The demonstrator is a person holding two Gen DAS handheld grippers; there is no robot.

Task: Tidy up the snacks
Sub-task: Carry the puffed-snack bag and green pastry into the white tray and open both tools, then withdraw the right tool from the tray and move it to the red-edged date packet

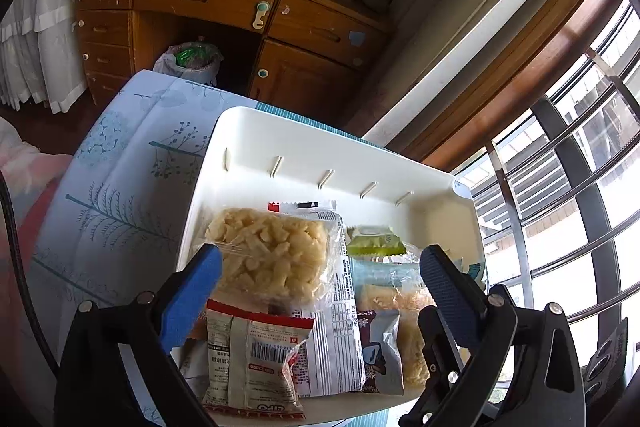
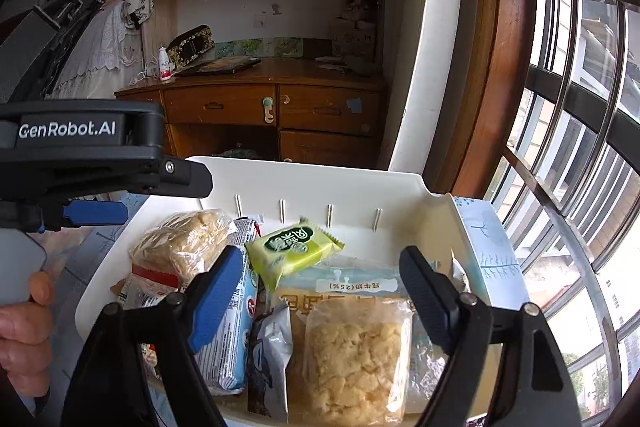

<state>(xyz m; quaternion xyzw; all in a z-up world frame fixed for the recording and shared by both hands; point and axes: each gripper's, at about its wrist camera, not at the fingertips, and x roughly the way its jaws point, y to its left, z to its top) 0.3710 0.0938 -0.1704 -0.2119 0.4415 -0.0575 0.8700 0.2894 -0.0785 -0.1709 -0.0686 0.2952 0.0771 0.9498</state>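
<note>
Over a white tray [image 1: 240, 123] on a blue cloth, both grippers hang wide and empty: left gripper [image 1: 320, 267], right gripper [image 2: 324, 275]. Snacks [image 1: 272, 259] already lie packed inside; whether any remain outside, perhaps none, is unclear.
</note>
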